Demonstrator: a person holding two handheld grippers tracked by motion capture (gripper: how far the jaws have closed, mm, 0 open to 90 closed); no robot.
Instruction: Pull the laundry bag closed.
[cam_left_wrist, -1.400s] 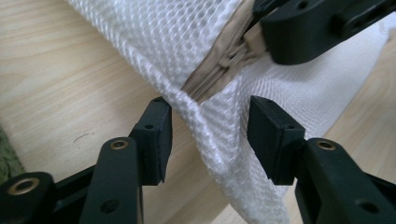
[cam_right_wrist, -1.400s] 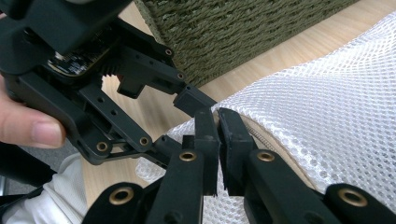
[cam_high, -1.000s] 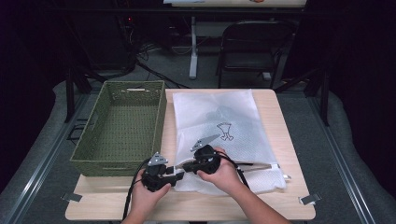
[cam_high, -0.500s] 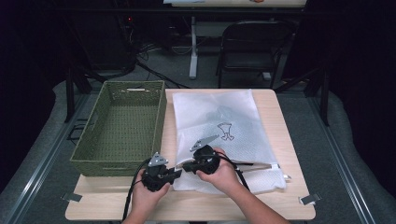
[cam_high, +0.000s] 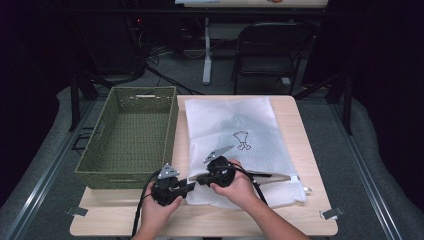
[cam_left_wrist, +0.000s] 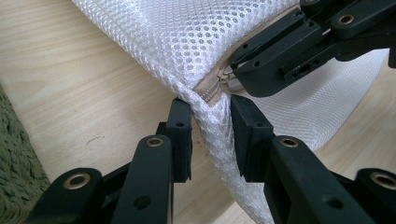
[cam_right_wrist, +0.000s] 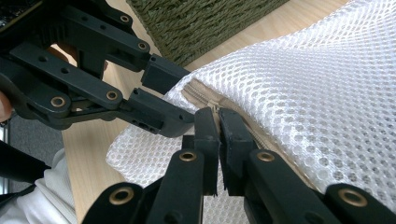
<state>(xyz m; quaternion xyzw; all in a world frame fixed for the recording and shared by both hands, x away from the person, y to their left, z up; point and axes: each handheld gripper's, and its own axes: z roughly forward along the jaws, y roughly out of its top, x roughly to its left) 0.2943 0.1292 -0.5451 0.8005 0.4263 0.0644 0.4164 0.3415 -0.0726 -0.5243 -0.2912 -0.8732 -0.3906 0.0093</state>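
- Table (cam_high: 305, 150): pale wood-grain top, bearing all items.
- Wicker basket (cam_high: 131, 135): olive, rectangular, woven, seemingly empty; at the table's left.
- Mesh laundry bag (cam_high: 235, 125): white honeycomb netting, flat beside the basket; zipper (cam_left_wrist: 211, 89) beige and apparently unopened, so opening likely remains.
- Left gripper (cam_left_wrist: 211, 133): jaws straddling the bag's corner, not visibly pinching.
- Right gripper (cam_right_wrist: 218, 140): jaws nearly together at the zipper end; the pull is too small to confirm.

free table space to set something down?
Bare wood along the near table edge right of the hands, and a strip right of the mesh laundry bag. The green woven basket is empty. Crowded at the bag's near-left corner, both tools there.
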